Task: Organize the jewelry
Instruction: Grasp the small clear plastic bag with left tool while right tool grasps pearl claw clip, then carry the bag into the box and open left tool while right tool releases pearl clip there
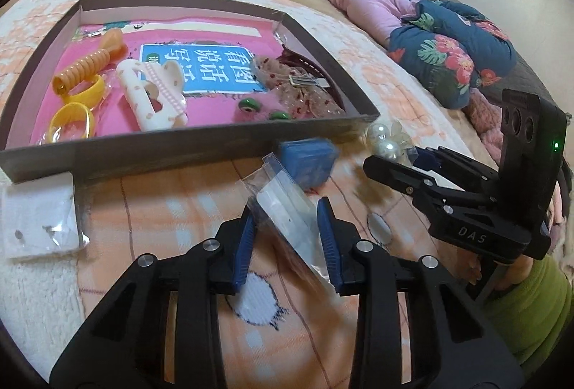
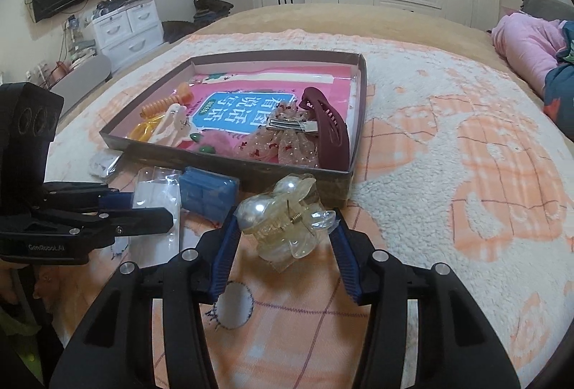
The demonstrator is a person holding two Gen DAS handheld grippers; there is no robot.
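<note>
white wardrobe doors stand behind a bed (image 1: pixel 201 209) spread with an orange-and-white fleece blanket, and a folded pink and floral quilt (image 1: pixel 430 41) lies at the far right. from the left wrist view, the left tongs (image 1: pixel 290 238) are clenched on a clear plastic packet (image 1: pixel 287 206) holding a white card, which sticks out forward between the blue pads. just past it lies a small blue box (image 1: pixel 308 163), blurred, close to the near wall of a shallow cardboard tray (image 1: pixel 179 152). inside the tray, on a pink book, sit an orange spiral clip (image 1: pixel 86 66), two yellow rings (image 1: pixel 77 105), a white dotted clip (image 1: pixel 150 94) and a sheer bow (image 1: pixel 301 84). another white card in plastic (image 1: pixel 39 224) lies at the near left, touching the tray's near corner. the right tongs (image 1: pixel 412 159) reach in from the right beside a pearl claw clip (image 1: pixel 387 141). from the right wrist view, the right tongs (image 2: pixel 287 231) are spread, their pads on either side of the pearl claw clip (image 2: pixel 283 220), which rests on the blanket just beside the tray's near right corner (image 2: pixel 351 173); the left pad looks to touch it, though i cannot tell for sure. a maroon hair clip (image 2: pixel 330 127) lies inside the tray at its right side. the left tongs (image 2: pixel 143 213) come in from the left over the plastic packet (image 2: pixel 158 195), next to the blue box (image 2: pixel 208 195).
</note>
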